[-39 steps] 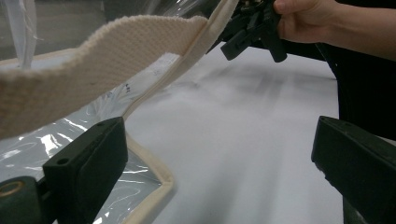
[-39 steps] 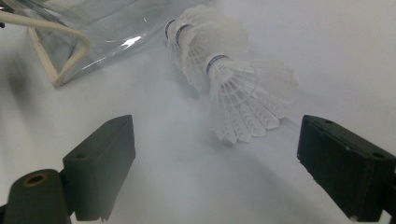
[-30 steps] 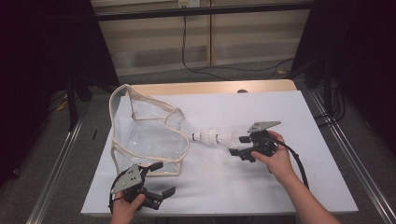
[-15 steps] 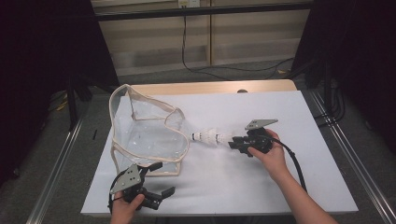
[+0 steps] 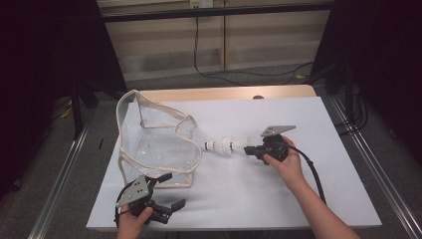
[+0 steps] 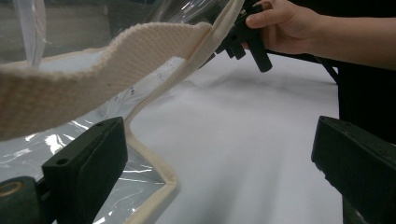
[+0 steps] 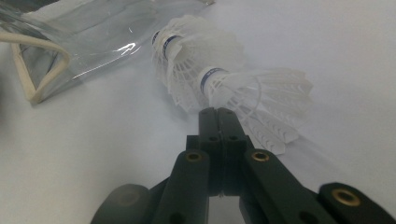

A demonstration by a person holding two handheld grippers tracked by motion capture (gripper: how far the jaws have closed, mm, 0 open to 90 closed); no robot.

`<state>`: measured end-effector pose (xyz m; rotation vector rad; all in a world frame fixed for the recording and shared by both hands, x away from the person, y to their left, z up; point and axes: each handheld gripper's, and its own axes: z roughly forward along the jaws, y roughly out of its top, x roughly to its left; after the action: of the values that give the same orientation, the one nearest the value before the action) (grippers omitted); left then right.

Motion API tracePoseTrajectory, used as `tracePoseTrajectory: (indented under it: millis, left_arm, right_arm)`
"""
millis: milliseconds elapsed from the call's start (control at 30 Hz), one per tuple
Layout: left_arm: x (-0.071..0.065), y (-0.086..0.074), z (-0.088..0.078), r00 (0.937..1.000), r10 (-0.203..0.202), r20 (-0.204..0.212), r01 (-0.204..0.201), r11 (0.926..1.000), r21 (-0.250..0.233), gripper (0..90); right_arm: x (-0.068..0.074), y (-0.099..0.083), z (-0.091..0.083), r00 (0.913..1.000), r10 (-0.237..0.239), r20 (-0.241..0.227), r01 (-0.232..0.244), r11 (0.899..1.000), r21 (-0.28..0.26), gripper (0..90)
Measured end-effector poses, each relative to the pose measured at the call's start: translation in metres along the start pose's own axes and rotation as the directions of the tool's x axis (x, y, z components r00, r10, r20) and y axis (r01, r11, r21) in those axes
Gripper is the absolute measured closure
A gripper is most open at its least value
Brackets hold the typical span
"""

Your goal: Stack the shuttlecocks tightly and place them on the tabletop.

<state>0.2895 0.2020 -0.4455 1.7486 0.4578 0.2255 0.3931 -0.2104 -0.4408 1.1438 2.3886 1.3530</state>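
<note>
The right gripper has its jaws clenched flat together, having just been closing. In the right gripper view the two black jaws meet with no gap, their tips at the feather skirt of the nearest shuttlecock; whether a feather edge is caught between them cannot be told. The shuttlecocks lie nested in a short row on the white bench, between the right gripper and the bag. In the right gripper view, the shuttlecocks show white feathers and blue bands, and the far end of the row points at the bag.

The left gripper has its jaws released and spread wide, with nothing between them. It sits at the near edge of the bench, just beside the bag's near corner. In the left gripper view, one jaw stands over the bag's clear plastic while the other stands over bare bench, and the bag's cream woven trim arches above them.

The bag is clear plastic edged in cream trim, standing open toward the far left of the bench. The right hand wraps the right gripper's body on the side away from the bag, and its cable trails back along the forearm. The left hand holds the left gripper at the bench's near edge.
</note>
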Motion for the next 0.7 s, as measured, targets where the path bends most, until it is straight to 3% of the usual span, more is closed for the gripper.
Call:
tracePoseTrajectory:
  millis: [700]
  left_arm:
    - [-0.0001, -0.0003, 0.0004, 1.0, 0.0, 0.001, 0.0, 1.0, 0.004, 3.8]
  right_arm:
    - [0.0035, 0.01, 0.0061, 0.9998, -0.009, -0.018, 0.008, 1.0, -0.025, 90.0]
